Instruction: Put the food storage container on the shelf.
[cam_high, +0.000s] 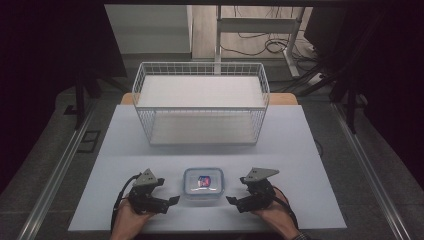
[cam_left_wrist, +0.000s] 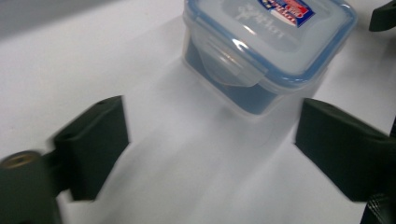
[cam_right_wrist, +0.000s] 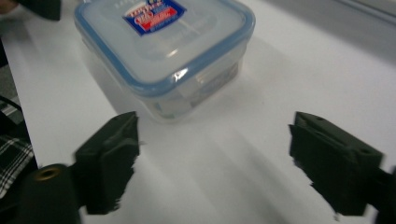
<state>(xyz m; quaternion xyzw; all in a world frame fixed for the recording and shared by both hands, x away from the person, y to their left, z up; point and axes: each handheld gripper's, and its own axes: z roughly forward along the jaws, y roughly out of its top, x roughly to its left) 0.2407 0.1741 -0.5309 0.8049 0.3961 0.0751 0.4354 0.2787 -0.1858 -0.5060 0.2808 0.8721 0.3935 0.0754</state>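
A small clear plastic box (cam_high: 202, 185) with a blue-rimmed snap lid and a red and blue label sits shut near the table's front edge, between the two hands. My left gripper (cam_high: 169, 204) rests just to its left, jaws wide open and empty. In the left gripper view the box (cam_left_wrist: 266, 51) lies just ahead, with a lid latch facing the left gripper (cam_left_wrist: 210, 149). My right gripper (cam_high: 233, 202) stands open and empty just right of the box. The box (cam_right_wrist: 163, 51) appears ahead and left of the right gripper (cam_right_wrist: 212, 161) in the right gripper view.
A white wire basket (cam_high: 200, 102) stands at the back middle of the white table (cam_high: 300, 145). Metal rails run along both sides of the table. Desk legs and cables lie on the floor behind.
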